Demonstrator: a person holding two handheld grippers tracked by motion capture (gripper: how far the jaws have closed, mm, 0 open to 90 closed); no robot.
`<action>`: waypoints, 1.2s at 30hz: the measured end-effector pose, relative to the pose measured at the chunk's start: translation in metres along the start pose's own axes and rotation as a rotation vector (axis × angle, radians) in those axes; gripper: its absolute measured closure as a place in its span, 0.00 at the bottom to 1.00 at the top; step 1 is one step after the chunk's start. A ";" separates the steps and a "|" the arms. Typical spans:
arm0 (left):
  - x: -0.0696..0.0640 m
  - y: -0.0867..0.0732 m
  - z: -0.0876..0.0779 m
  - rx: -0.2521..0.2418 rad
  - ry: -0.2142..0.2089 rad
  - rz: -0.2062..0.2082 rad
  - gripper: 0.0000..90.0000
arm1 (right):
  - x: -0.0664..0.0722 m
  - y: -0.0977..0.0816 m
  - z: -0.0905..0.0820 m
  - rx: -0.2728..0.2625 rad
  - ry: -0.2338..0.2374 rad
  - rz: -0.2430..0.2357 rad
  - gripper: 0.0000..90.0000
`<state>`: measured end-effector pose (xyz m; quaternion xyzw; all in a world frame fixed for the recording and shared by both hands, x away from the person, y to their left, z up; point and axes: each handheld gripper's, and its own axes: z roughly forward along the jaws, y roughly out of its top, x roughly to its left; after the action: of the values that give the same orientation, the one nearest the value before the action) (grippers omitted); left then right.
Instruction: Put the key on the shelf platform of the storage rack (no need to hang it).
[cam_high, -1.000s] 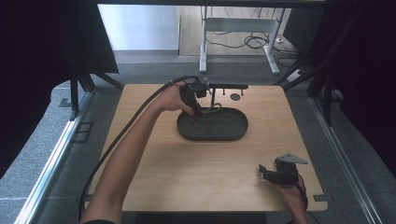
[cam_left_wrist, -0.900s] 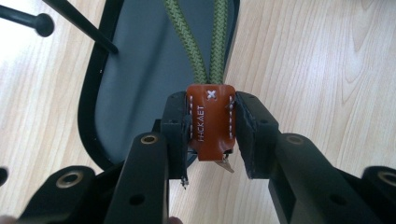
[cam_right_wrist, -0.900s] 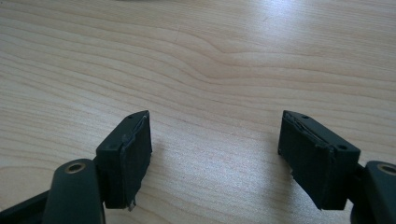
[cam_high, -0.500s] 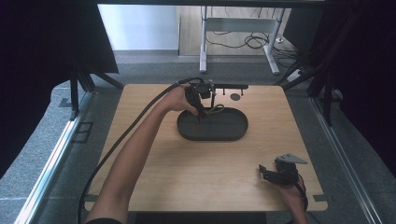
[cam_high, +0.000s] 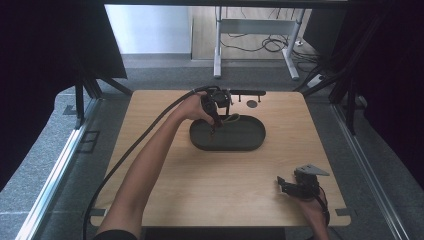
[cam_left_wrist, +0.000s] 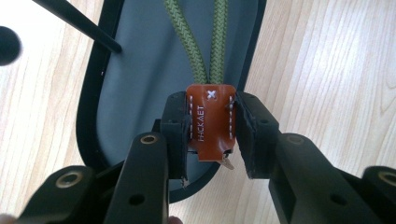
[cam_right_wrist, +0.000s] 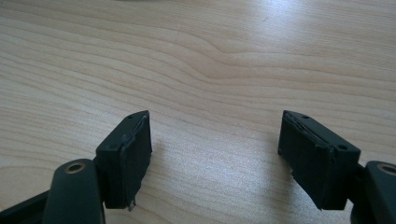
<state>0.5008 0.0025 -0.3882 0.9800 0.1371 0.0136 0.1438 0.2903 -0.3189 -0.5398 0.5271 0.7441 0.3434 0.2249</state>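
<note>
— Over the far middle of the table, what does the high view give?
— Left gripper dips into the dark tray.
— Its own view?
— Clamped on a brown leather tag with green cord.
— Right gripper?
— Gaping wide over bare wood, near right.

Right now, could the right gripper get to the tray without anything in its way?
Probably yes. The right gripper sits open near the table's front edge, with bare wood between it and the tray. The left gripper, holding the keychain, crowds only the tray's far left end.
</note>
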 end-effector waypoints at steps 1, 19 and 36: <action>0.000 0.000 0.001 0.000 -0.001 -0.002 0.74 | 0.000 0.000 0.000 0.000 -0.001 -0.001 0.29; 0.001 0.001 0.020 0.031 0.010 -0.006 0.73 | 0.000 0.000 0.000 -0.001 -0.003 -0.003 0.29; 0.001 -0.004 0.020 0.017 0.015 -0.007 0.72 | 0.001 0.000 0.000 0.001 -0.003 -0.002 0.29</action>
<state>0.5021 0.0012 -0.4090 0.9805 0.1418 0.0192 0.1344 0.2902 -0.3183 -0.5399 0.5268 0.7445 0.3421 0.2262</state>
